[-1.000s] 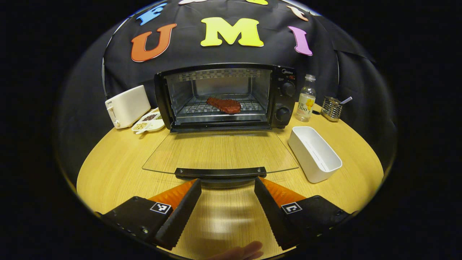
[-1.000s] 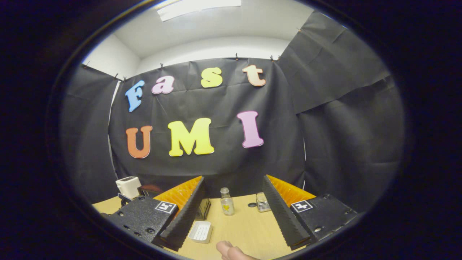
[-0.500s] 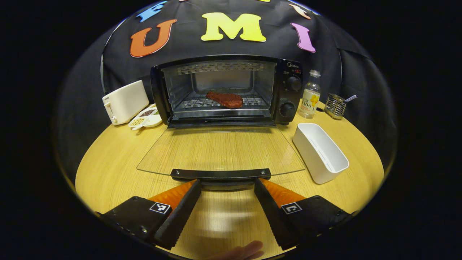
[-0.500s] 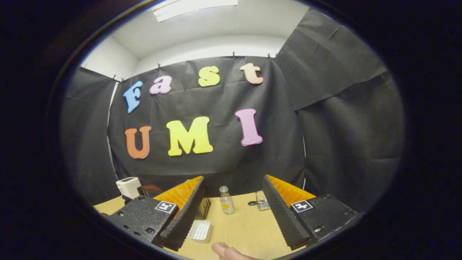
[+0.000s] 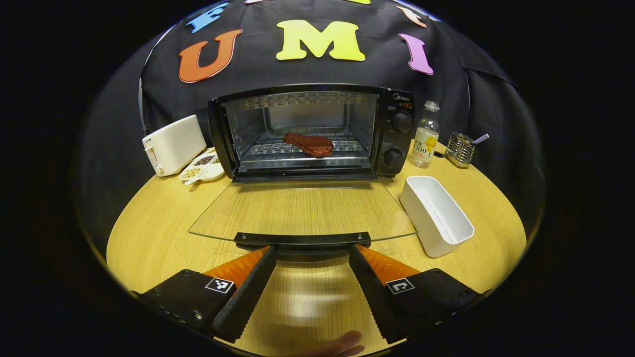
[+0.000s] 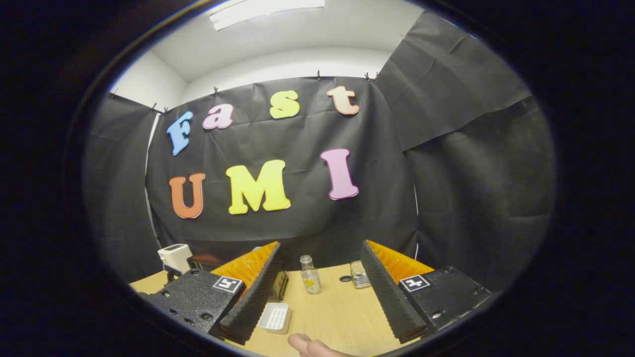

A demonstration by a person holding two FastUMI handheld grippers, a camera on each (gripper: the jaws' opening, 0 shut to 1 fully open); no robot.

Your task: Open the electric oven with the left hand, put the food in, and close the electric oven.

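The black electric oven (image 5: 392,131) stands at the back of the round wooden table (image 5: 154,218), its glass door (image 5: 302,208) folded down flat. A brown steak (image 5: 308,144) lies on the wire rack inside. My left gripper (image 5: 310,267) is open, its fingertips just under and in front of the door's black handle (image 5: 302,240), one on each side, not pressing it. In the right gripper view my right gripper (image 6: 320,290) is held high and open, empty, aimed at the booth wall, with a corner of the oven (image 6: 281,285) behind its left finger.
A white toaster (image 5: 173,145) and a white dish of beans (image 5: 201,168) sit left of the oven. On the right are a white rectangular tub (image 5: 436,215), a drink bottle (image 5: 424,135) and a metal holder (image 5: 459,148). A fingertip (image 5: 342,342) shows at the bottom.
The left gripper edged in closer to the door handle, then dipped slightly; the door stayed down flat. The right gripper barely shifted, staying open and raised.
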